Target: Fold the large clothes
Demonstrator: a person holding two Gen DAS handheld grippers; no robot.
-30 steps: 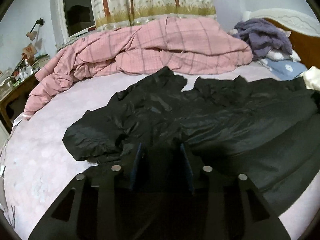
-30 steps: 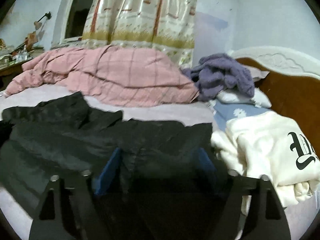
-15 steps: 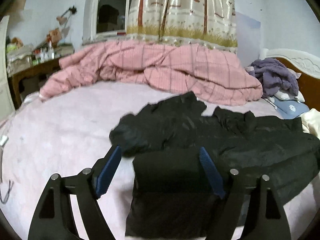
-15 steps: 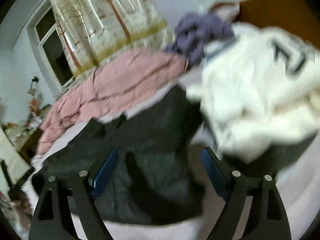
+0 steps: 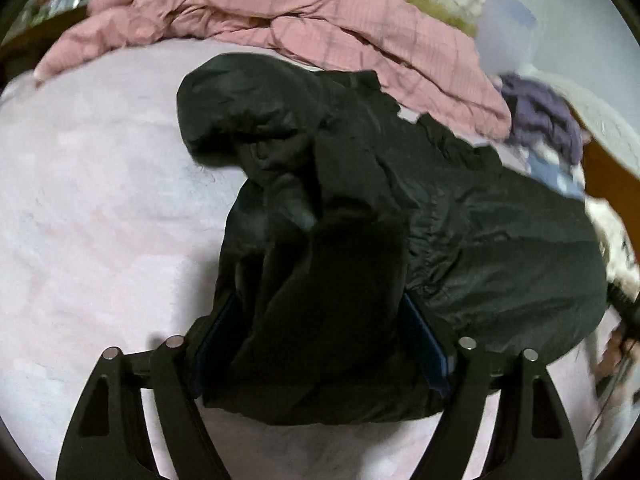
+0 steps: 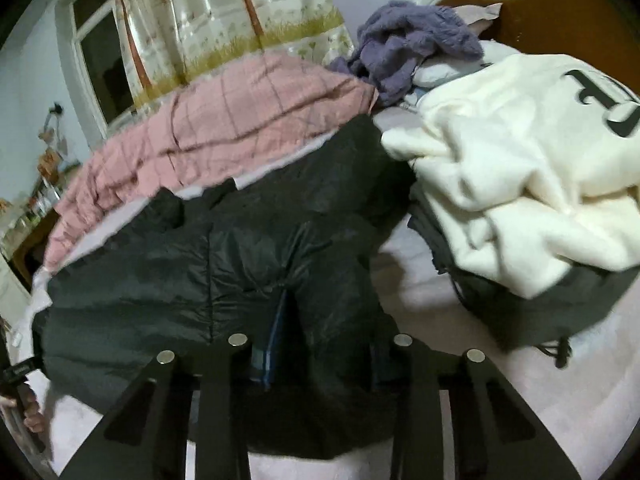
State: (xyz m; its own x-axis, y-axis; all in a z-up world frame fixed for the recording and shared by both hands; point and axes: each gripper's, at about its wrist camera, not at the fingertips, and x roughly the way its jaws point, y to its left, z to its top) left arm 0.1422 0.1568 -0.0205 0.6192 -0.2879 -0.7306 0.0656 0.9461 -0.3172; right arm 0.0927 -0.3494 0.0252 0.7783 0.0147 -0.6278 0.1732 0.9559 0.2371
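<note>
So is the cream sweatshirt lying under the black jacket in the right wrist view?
No, the cream sweatshirt lies beside the black jacket, atop a dark garment.

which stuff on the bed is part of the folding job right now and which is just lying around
In the job:
black jacket
left gripper, jacket fabric bunched between its fingers
right gripper, over the jacket's edge

Lying about:
pink plaid duvet
cream sweatshirt
purple fleece
curtain
</note>
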